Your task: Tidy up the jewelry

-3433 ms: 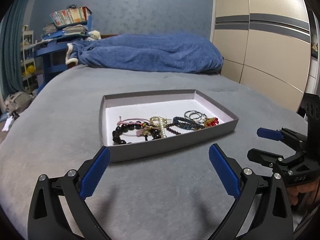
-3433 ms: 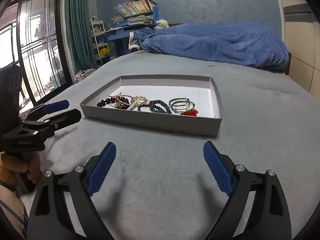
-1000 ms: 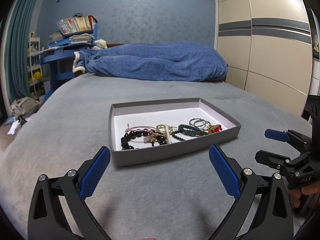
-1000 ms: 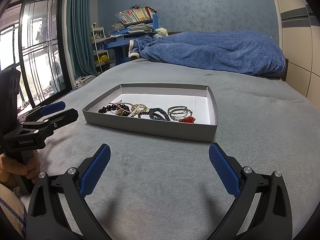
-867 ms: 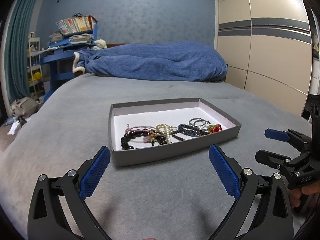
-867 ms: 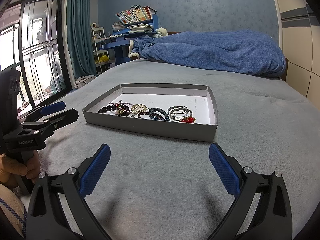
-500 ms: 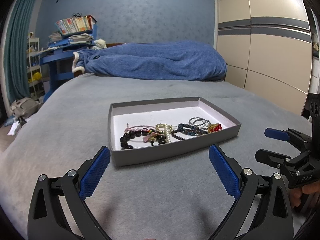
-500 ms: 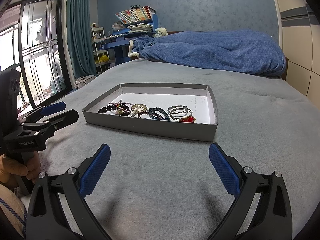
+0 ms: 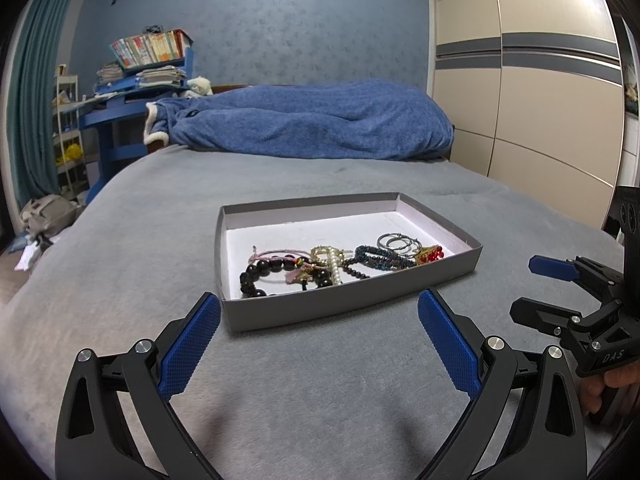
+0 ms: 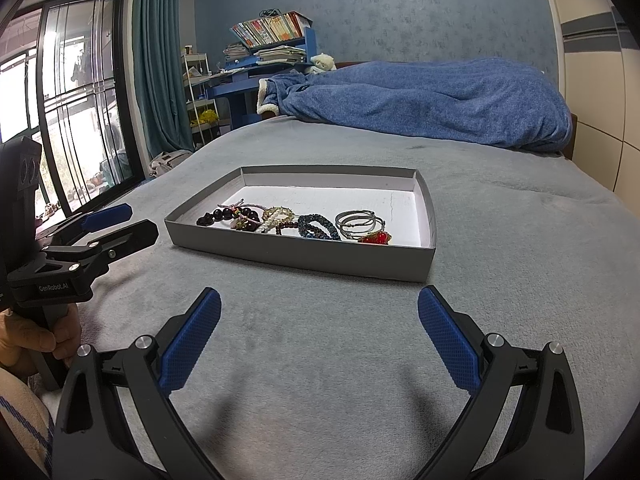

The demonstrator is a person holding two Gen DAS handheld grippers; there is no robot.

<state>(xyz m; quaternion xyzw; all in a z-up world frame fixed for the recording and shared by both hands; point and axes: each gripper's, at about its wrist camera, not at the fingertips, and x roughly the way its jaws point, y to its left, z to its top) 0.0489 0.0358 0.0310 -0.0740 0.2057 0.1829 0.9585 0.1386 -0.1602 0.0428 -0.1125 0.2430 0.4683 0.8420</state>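
Note:
A shallow grey cardboard tray (image 9: 344, 308) with a white floor lies on the grey bed; it also shows in the right wrist view (image 10: 304, 258). Along its near side lies a row of jewelry: a dark bead bracelet (image 9: 264, 276), a gold and pearl piece (image 9: 330, 258), a blue bead bracelet (image 9: 376, 258), silver hoops (image 9: 398, 242) and a red bead piece (image 9: 432, 254). My left gripper (image 9: 320, 340) is open and empty, low over the blanket in front of the tray. My right gripper (image 10: 320, 340) is open and empty, in front of the tray's right part.
A rumpled blue blanket (image 9: 304, 128) lies across the far end of the bed. A blue desk with stacked books (image 9: 144, 76) stands at the back left. A wardrobe (image 9: 540, 80) stands to the right. A window with a teal curtain (image 10: 156, 60) is to the left.
Since 3.4 s ago both grippers have tilted up and sit a little lower. Over the last second nothing has visibly moved.

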